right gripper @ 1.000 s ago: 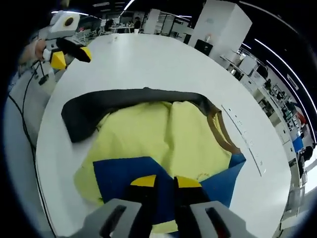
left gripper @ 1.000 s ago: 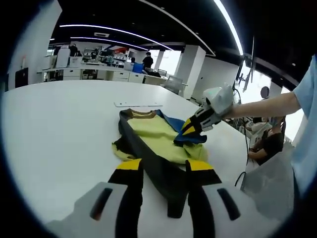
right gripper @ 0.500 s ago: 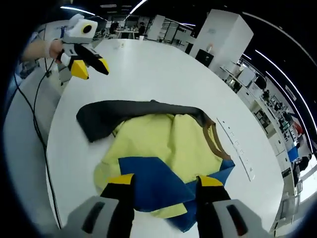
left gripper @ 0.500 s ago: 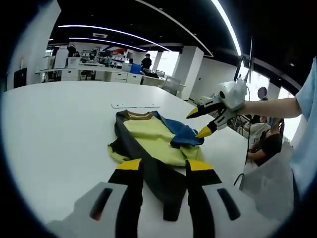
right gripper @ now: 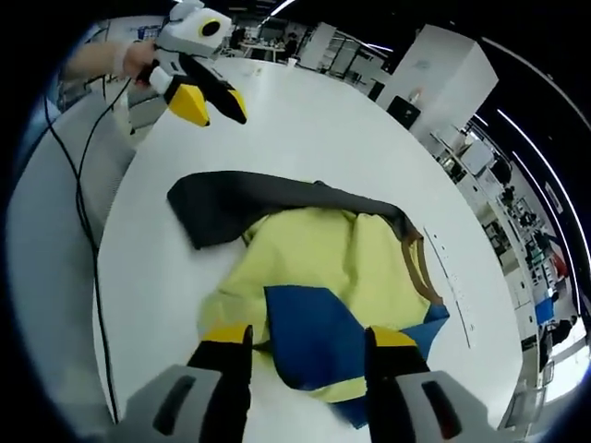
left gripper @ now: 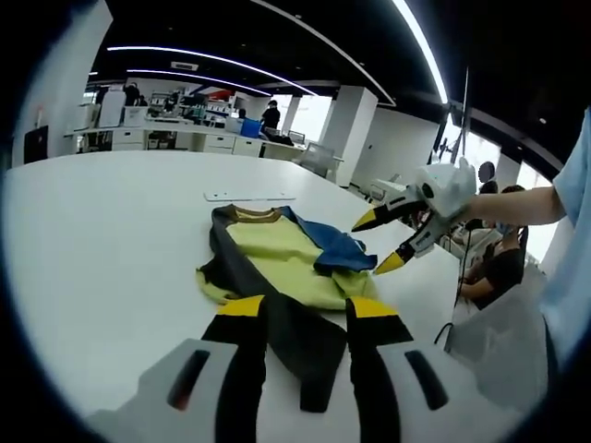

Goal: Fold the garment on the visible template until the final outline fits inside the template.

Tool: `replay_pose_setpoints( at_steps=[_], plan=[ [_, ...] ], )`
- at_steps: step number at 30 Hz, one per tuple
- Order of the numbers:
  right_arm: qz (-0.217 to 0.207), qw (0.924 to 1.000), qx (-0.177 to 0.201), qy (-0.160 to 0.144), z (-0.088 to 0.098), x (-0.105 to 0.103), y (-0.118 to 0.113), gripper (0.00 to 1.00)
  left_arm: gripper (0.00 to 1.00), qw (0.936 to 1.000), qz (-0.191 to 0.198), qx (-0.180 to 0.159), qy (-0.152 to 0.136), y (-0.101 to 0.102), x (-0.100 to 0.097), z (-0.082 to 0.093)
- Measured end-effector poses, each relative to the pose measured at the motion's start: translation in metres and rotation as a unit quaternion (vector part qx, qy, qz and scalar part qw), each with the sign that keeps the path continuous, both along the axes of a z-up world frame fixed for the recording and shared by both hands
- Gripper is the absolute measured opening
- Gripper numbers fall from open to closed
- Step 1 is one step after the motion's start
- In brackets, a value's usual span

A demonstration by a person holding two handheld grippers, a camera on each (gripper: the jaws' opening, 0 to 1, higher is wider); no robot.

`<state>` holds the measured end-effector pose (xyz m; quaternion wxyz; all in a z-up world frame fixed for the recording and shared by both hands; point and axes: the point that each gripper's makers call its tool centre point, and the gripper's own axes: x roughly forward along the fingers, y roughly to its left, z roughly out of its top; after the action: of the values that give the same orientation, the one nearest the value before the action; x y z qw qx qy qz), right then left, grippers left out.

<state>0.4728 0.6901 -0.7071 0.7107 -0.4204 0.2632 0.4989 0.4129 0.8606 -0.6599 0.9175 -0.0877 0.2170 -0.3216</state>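
Left gripper view: garment (left gripper: 282, 263) lies partly folded on the white bench (left gripper: 102, 231), its dark sleeve (left gripper: 300, 341) running lengthwise between the open, empty left tool (left gripper: 300, 318), nearer than the open, empty right tool (left gripper: 388, 242).

opposing views, both near garment (left gripper: 282, 254)

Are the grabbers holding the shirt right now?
No. Both are open and empty: the right gripper hangs above the shirt, and the left gripper is off beside it.
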Motion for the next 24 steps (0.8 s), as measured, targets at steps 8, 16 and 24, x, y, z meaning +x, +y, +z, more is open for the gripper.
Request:
replay_pose_setpoints(
  at_steps=[8, 16, 24],
  plan=[
    [-0.002, 0.9999, -0.004, -0.014, -0.017, -0.007, 0.001, 0.33, 0.31, 1.0000, 0.002, -0.002, 0.003, 0.001, -0.001, -0.003],
    [-0.004, 0.9988, -0.010, -0.048, -0.019, -0.002, 0.004, 0.18, 0.31, 1.0000, 0.003, -0.005, 0.007, 0.001, -0.002, -0.006],
    [-0.014, 0.9986, 0.008, -0.050, -0.011, 0.001, 0.005, 0.00, 0.31, 0.9999, 0.004, -0.006, 0.008, 0.001, -0.003, -0.006]
  ],
)
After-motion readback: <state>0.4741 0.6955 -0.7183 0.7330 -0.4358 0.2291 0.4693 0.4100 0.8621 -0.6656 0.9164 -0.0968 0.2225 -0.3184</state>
